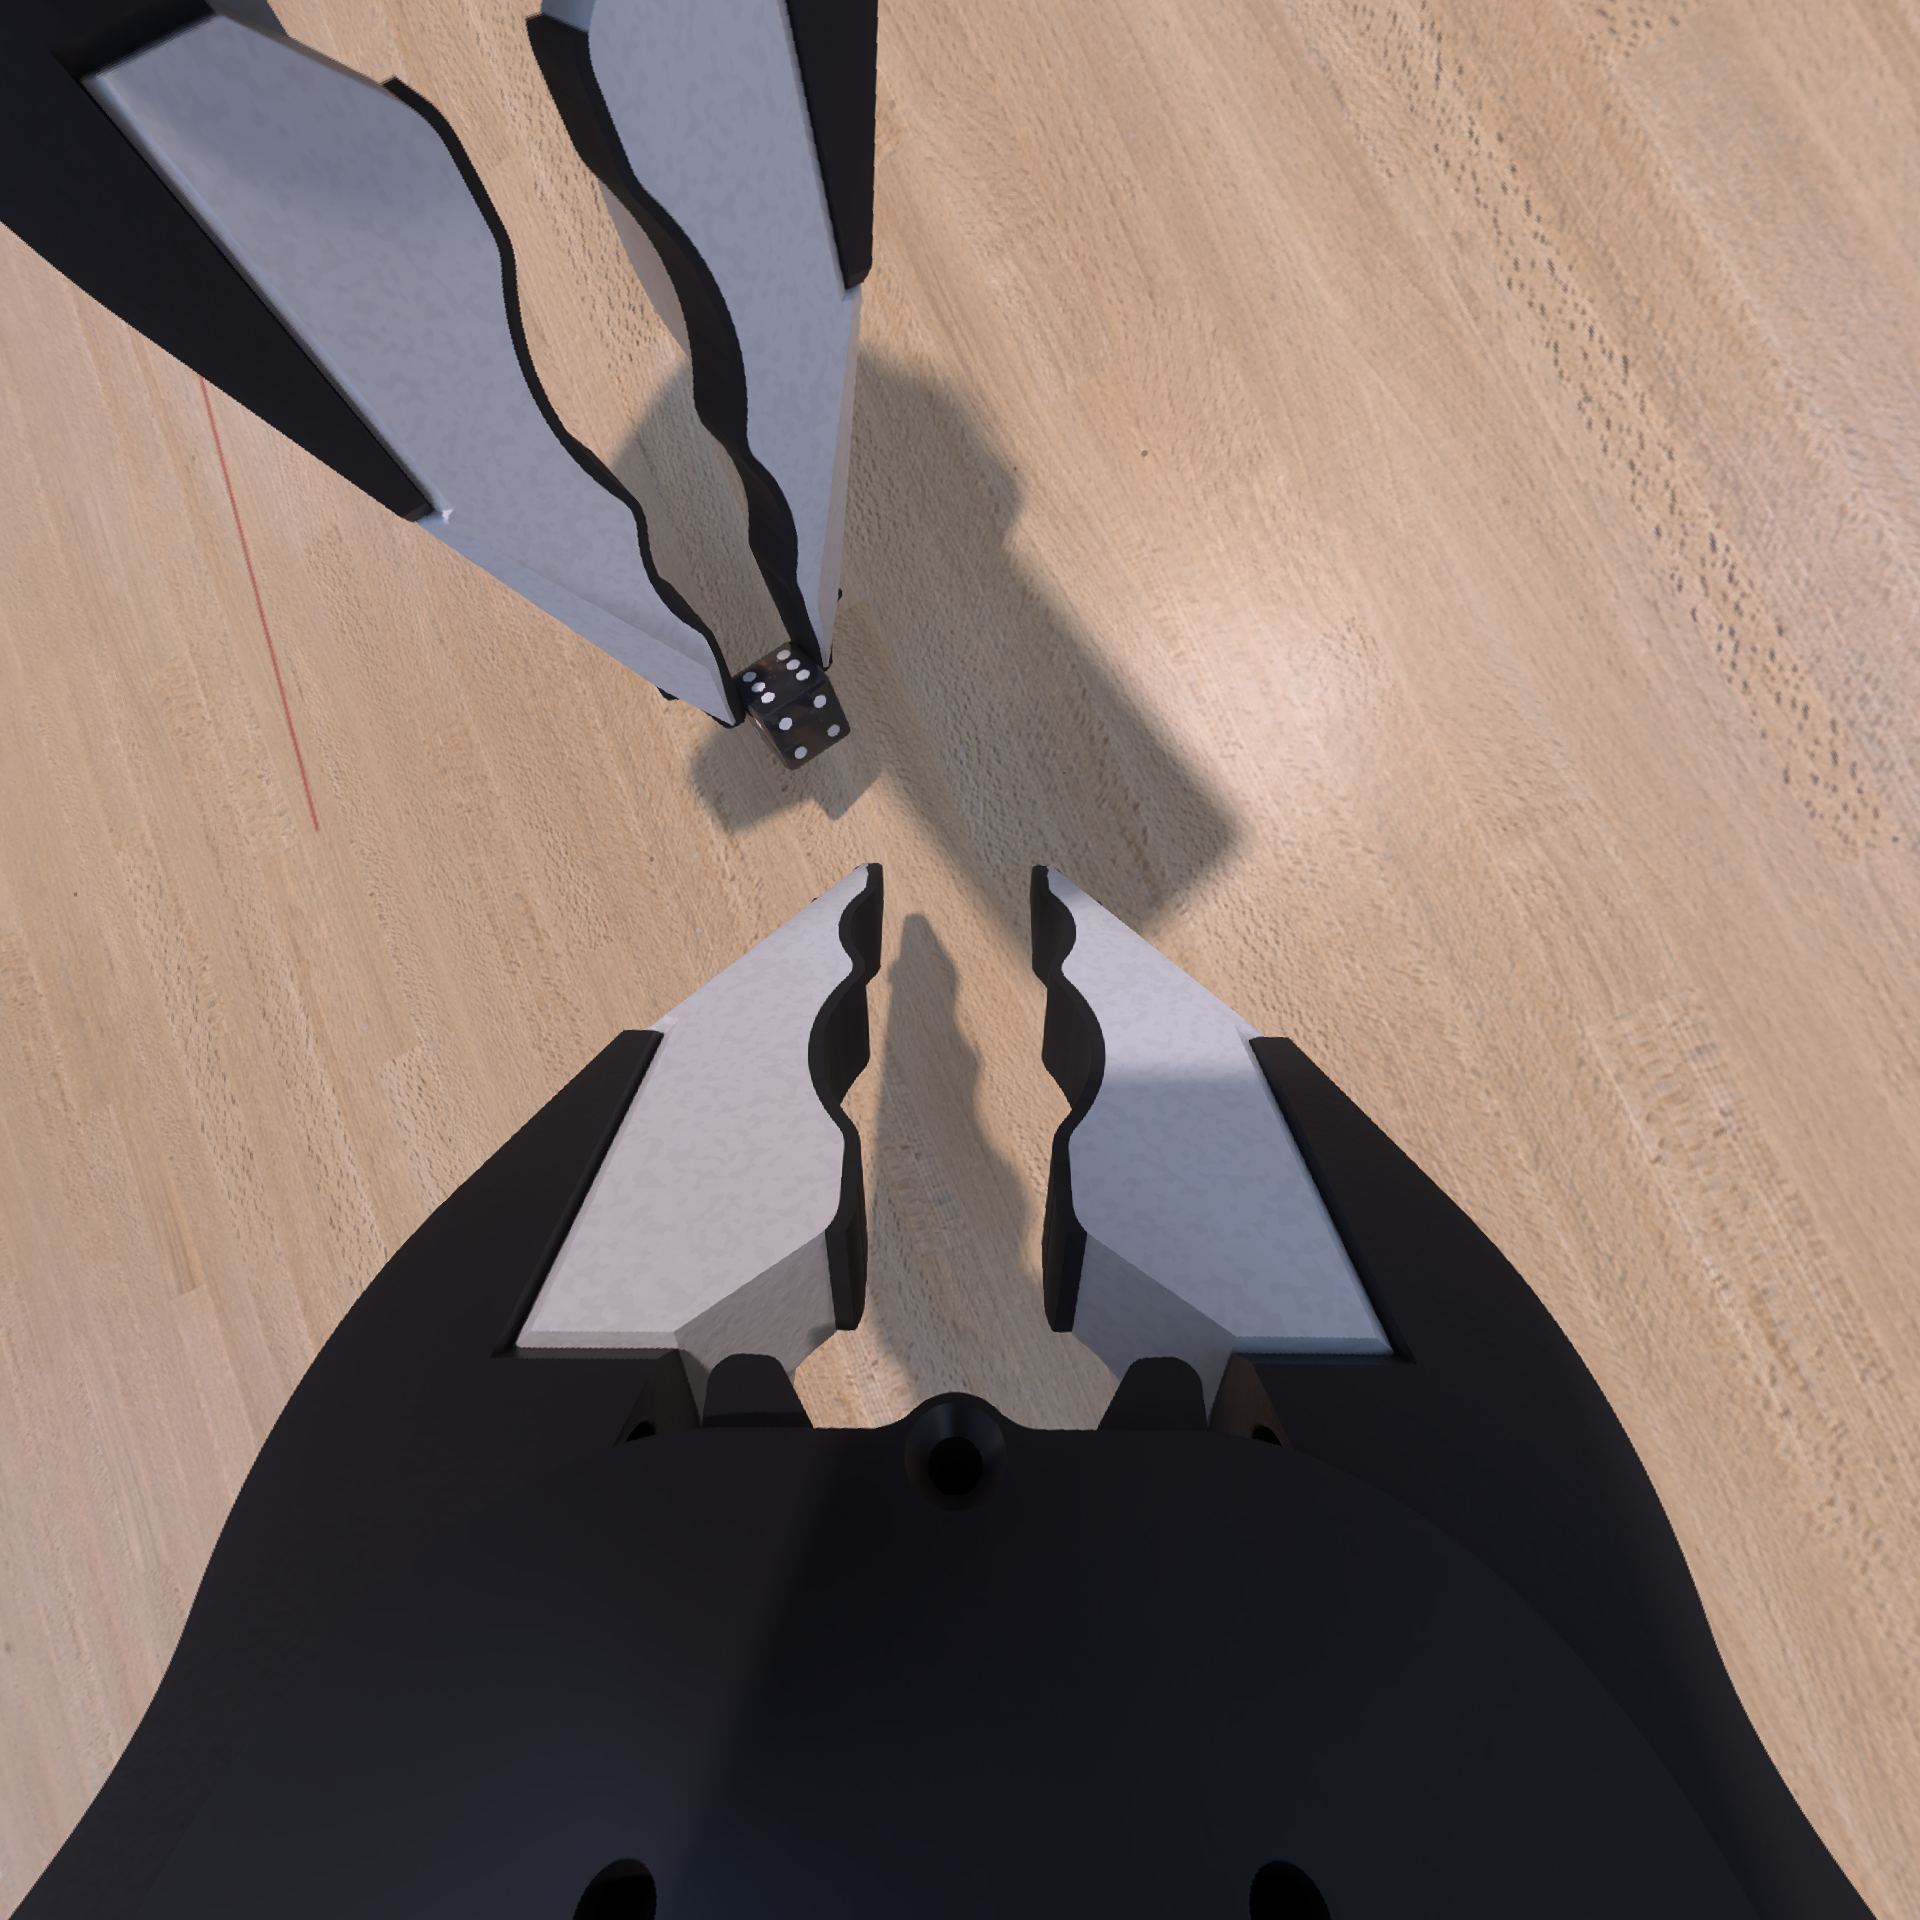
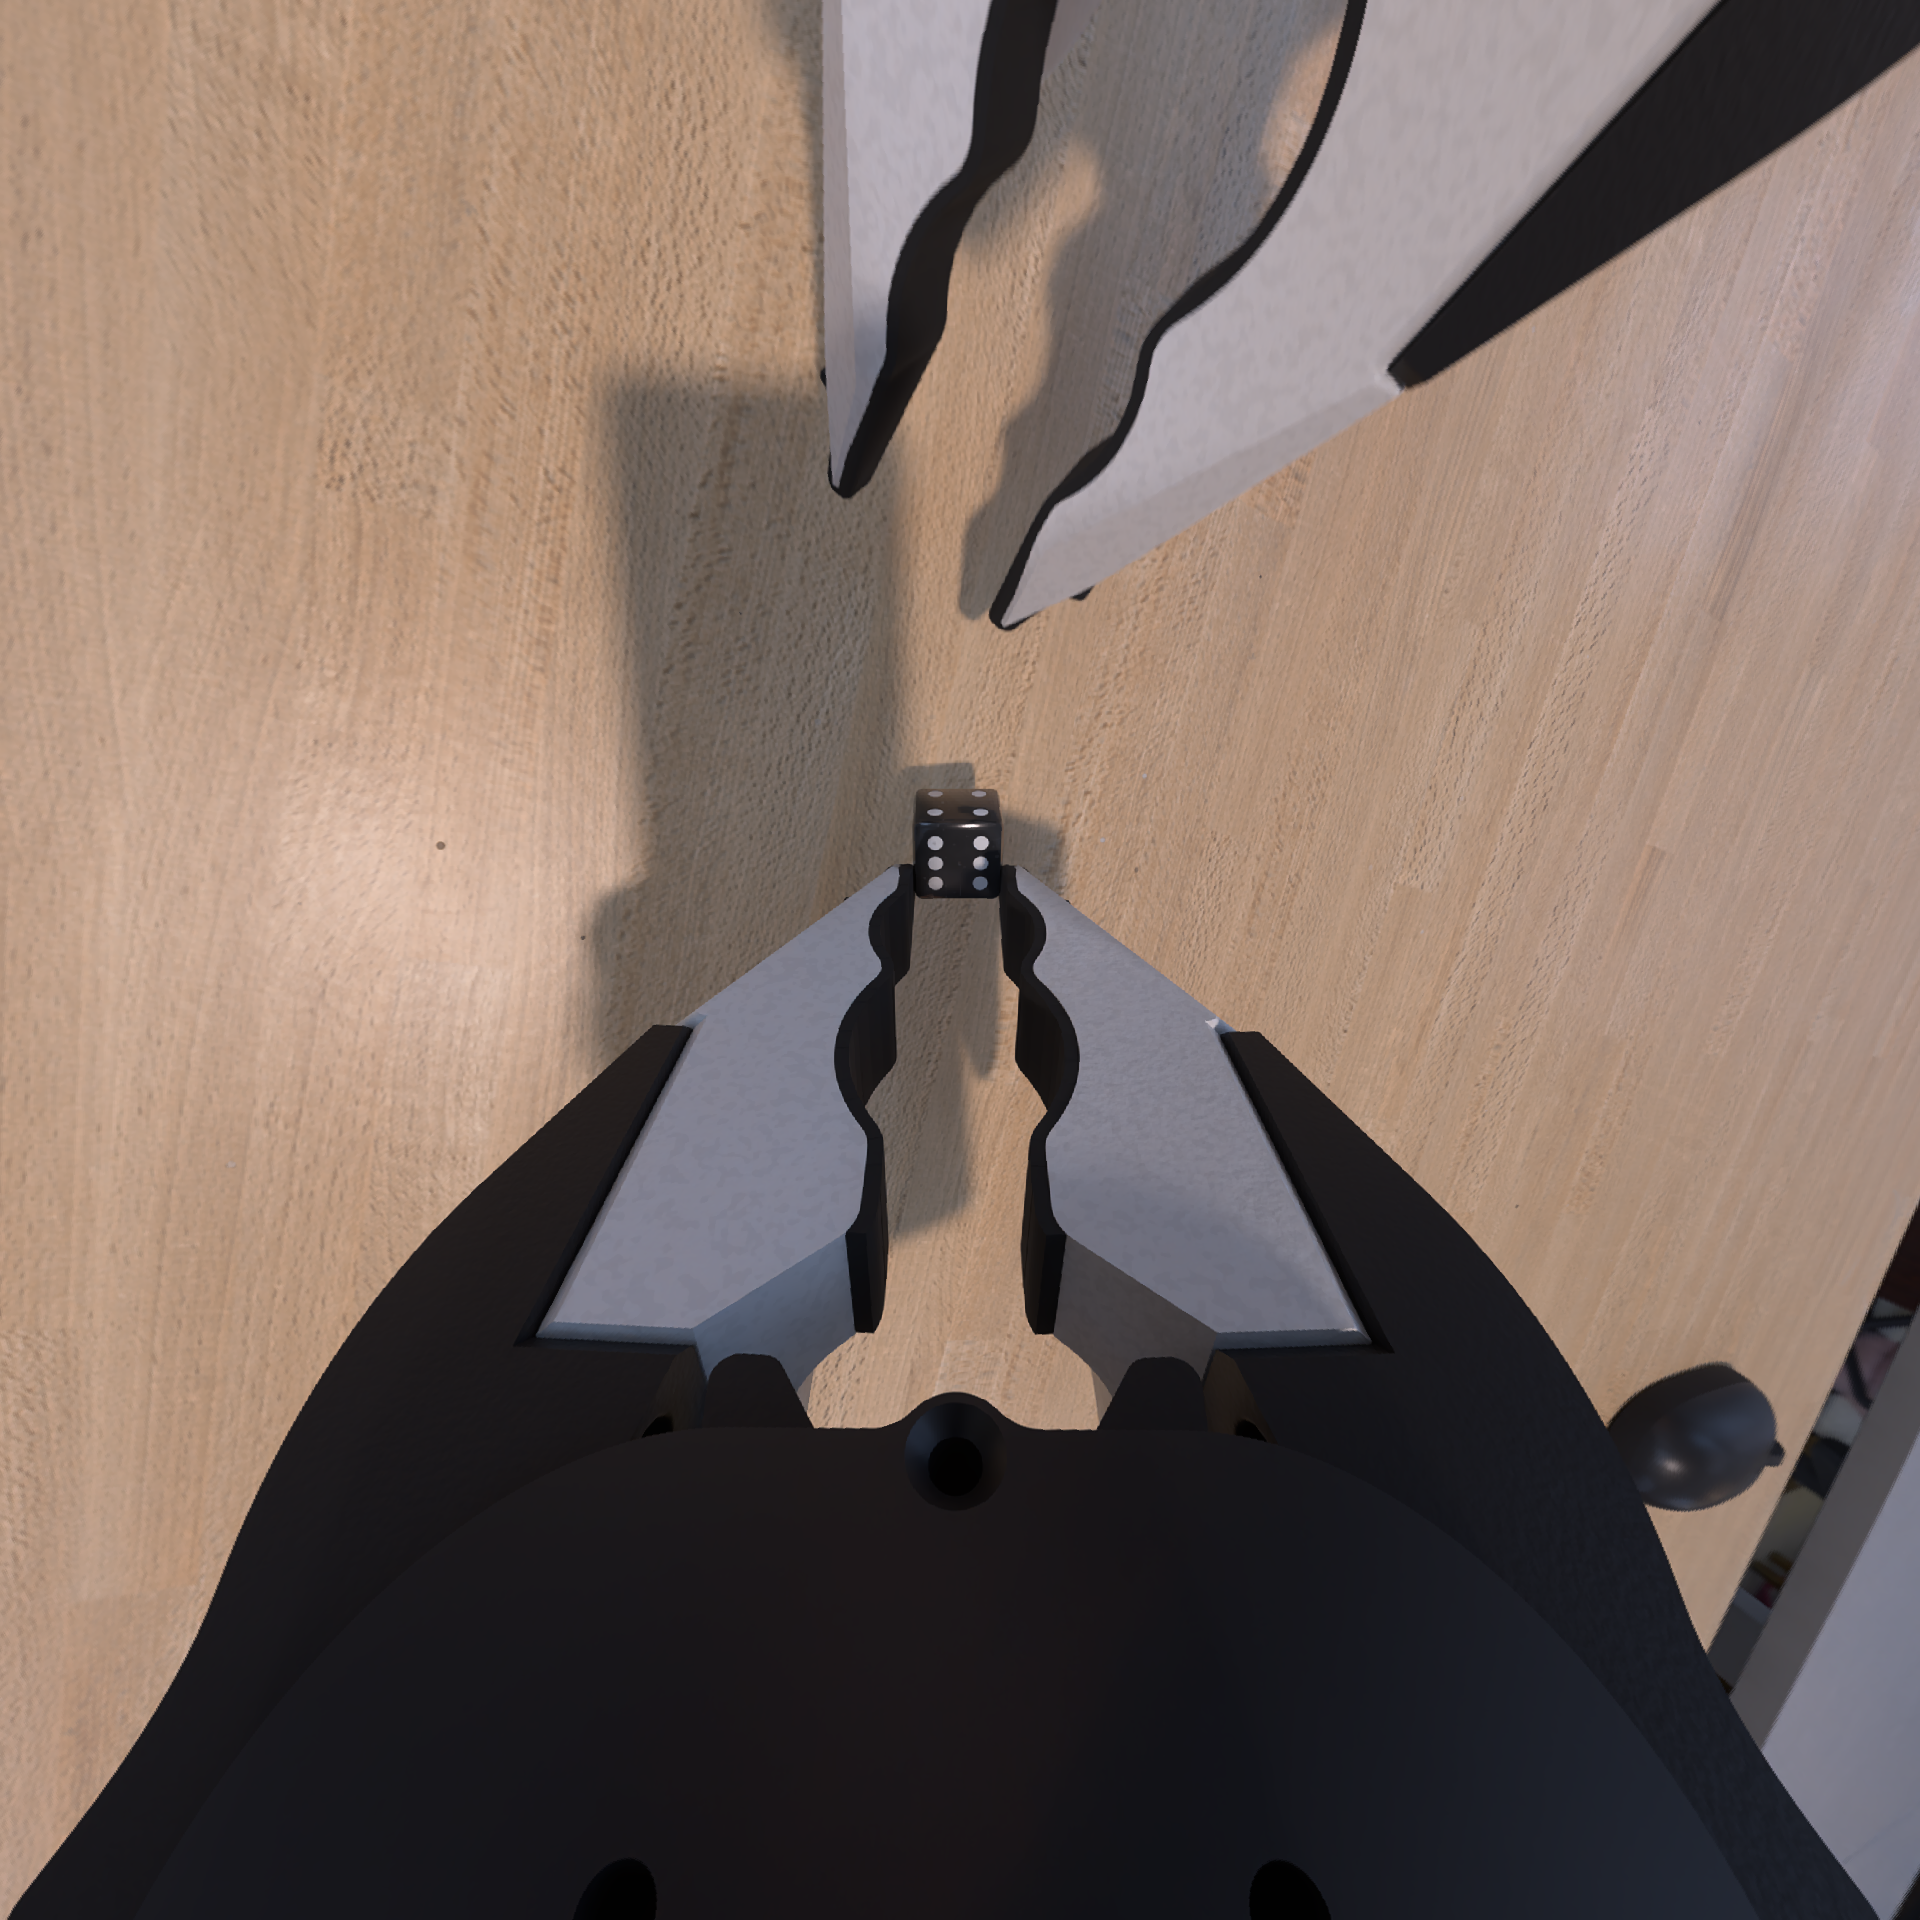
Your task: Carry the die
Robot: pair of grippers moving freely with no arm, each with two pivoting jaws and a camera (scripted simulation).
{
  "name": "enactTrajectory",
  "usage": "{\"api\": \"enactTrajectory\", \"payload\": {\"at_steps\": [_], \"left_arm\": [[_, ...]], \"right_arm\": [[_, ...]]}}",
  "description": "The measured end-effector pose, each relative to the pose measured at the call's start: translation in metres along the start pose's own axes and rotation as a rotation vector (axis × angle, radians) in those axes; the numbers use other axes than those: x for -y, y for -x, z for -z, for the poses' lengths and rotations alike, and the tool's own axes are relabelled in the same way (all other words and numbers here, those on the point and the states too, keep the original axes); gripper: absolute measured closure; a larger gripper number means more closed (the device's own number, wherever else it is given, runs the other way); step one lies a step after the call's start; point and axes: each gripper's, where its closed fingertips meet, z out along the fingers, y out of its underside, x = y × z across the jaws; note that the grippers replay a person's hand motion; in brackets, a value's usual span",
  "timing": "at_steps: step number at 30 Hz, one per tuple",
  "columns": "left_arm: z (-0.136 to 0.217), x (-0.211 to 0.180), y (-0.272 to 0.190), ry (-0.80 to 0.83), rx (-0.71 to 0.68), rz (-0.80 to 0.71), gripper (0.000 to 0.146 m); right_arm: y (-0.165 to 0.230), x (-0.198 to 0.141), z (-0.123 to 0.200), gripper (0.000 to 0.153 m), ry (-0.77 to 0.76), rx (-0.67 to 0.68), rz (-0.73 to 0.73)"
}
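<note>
While the right gripper [image 2: 956, 883] pinches 1 die [image 2: 957, 844], the left gripper [image 1: 956, 883] gapes — 2 grippers.

Place unclear: light wooden tabletop [image 2: 312, 727], white furniture edge [image 2: 1849, 1621].

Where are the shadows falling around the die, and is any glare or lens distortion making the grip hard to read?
Left wrist view: the right gripper pinching the die casts a hard shadow right across the table; soft sheen patch, pips readable. Right wrist view: shadow falls left, die sharp; wide-angle bowing bends the wood grain at the edges; left gripper empty.
</note>
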Motion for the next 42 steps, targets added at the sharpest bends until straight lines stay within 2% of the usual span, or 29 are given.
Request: {"api": "enactTrajectory", "payload": {"at_steps": [6,15,29,42], "left_arm": [[-0.007,-0.002,-0.001,0.013,-0.009,-0.006,0.117],[-0.010,-0.001,-0.003,-0.001,-0.035,0.006,0.119],[-0.010,-0.002,0.003,-0.042,-0.059,-0.013,0.122],[-0.006,-0.012,0.008,0.011,-0.008,0.047,0.121]], "right_arm": [[-0.002,0.006,0.005,0.137,0.008,0.008,0.021],[0.001,0.004,-0.004,0.137,0.025,0.038,0.024],[-0.005,-0.002,-0.004,0.137,0.057,0.002,-0.037],[-0.010,0.003,-0.001,0.137,-0.049,-0.041,-0.111]]}}
